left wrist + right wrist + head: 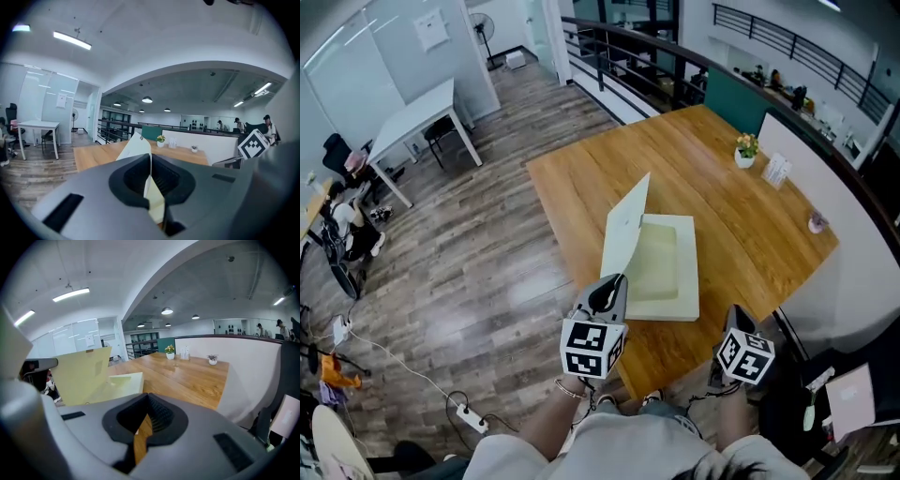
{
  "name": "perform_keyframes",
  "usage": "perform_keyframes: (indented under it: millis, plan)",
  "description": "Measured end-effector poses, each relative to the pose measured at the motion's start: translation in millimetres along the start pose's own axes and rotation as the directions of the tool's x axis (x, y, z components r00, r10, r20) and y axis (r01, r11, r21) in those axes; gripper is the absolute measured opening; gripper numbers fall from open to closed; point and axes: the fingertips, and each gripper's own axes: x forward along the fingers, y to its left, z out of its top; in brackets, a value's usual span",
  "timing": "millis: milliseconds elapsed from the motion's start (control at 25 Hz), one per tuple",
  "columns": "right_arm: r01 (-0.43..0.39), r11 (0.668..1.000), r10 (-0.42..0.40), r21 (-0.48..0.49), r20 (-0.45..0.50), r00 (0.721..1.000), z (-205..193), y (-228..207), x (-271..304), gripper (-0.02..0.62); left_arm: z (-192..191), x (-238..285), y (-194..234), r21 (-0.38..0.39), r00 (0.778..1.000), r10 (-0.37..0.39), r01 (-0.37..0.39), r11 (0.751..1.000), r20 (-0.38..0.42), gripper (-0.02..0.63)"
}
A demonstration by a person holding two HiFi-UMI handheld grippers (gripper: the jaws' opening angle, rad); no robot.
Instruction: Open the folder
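Your left claw [612,284] is clamped shut on the folder's cover [626,239]. In the left gripper view you can see the thin pale-yellow sheet [136,146] pinched edge-on right between the pads, with the claw [150,183] closed tight on it. The cover stands up nearly vertical, hinged along the left side of the folder [667,272]. The rest of the folder lies flat on the wooden table [750,225], near the edge closest to you.

Your right claw [739,319] is off to the right of the folder and not touching it. In the right gripper view its jaws are together bar a thin slit, and only the table's wood shows through, so that claw [144,425] has nothing in it. From there you see the raised cover [82,373] and the flat half [124,382] at the left.

On writing, there's not much to report. The cover has a small brownish tab [87,350] at its top edge, but I can't read anything on it. The white card stand [776,170] next to the little potted plant [746,148] has print that's too small to make out. The marker cubes [592,349] only carry black-and-white square patterns, no text.
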Motion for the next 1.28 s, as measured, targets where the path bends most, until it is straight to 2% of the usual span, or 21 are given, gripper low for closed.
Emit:
perform_keyframes:
  millis: [240, 560, 960, 1280]
  plan:
    - [-0.053, 0.997, 0.053, -0.057, 0.007, 0.999, 13.0, 36.1, 7.9, 0.002, -0.4, -29.8, 52.7, -0.088, 0.993, 0.113, -0.111, 0.990, 0.019, 0.003]
    - [-0.086, 0.989, 0.087, -0.120, 0.003, 0.996, 23.2, 73.4, 12.2, 0.002, -22.2, -66.6, 127.4, -0.203, 0.969, 0.247, -0.244, 0.948, -0.007, 0.003]
    - [-0.061, 0.980, 0.060, -0.190, -0.007, 0.998, 31.4, 94.7, 12.6, 0.002, -73.1, -89.9, 210.6, -0.335, 0.928, 0.361, -0.370, 0.867, -0.092, 0.005]
    - [-0.011, 0.978, 0.004, -0.210, -0.034, 0.999, 28.0, 103.9, 15.0, 0.002, -127.4, -97.1, 267.2, -0.410, 0.895, 0.399, -0.447, 0.795, -0.201, 0.022]
